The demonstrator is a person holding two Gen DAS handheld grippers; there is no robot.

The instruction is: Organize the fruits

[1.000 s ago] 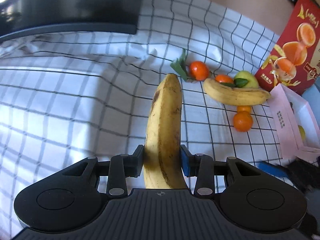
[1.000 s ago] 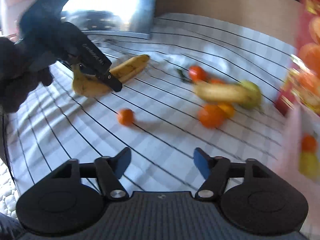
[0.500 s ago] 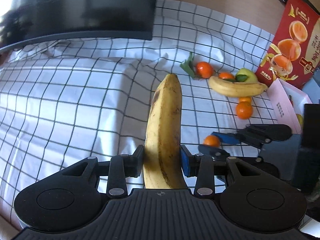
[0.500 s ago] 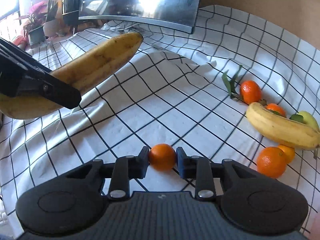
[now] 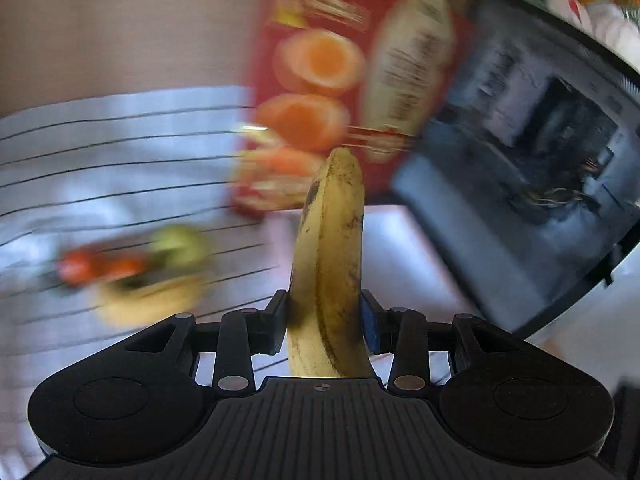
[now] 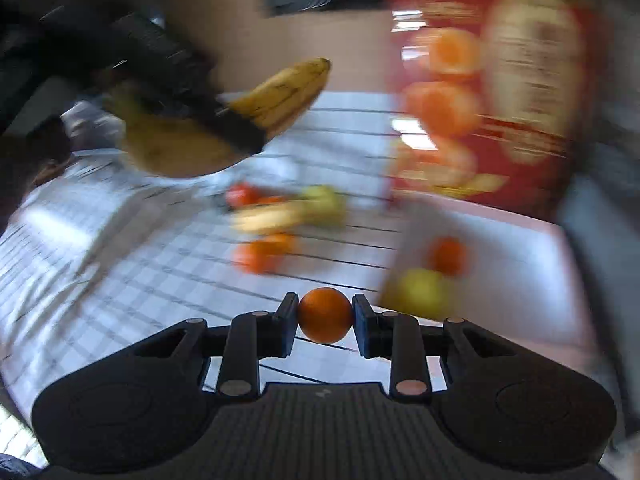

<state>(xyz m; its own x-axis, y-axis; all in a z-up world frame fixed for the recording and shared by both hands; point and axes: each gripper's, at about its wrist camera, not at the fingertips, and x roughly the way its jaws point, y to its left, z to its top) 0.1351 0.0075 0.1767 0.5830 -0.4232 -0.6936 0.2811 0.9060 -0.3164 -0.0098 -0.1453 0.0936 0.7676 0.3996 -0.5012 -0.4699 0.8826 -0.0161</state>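
Both hands have swung up toward the pink box (image 6: 520, 240): left gripper (image 5: 325, 316) clamps the banana (image 5: 328, 248), right gripper (image 6: 325, 316) has closed on 1 small orange (image 6: 325, 315), ready for boxing.

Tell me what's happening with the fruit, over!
Left tool shut on spotty yellow banana. Right tool shut on small round orange. Pink box ahead already holds two fruits. Nothing in the way.

The pink tray (image 6: 532, 236), apparently half bare, lies open; the red box (image 6: 500, 92) walls its far side
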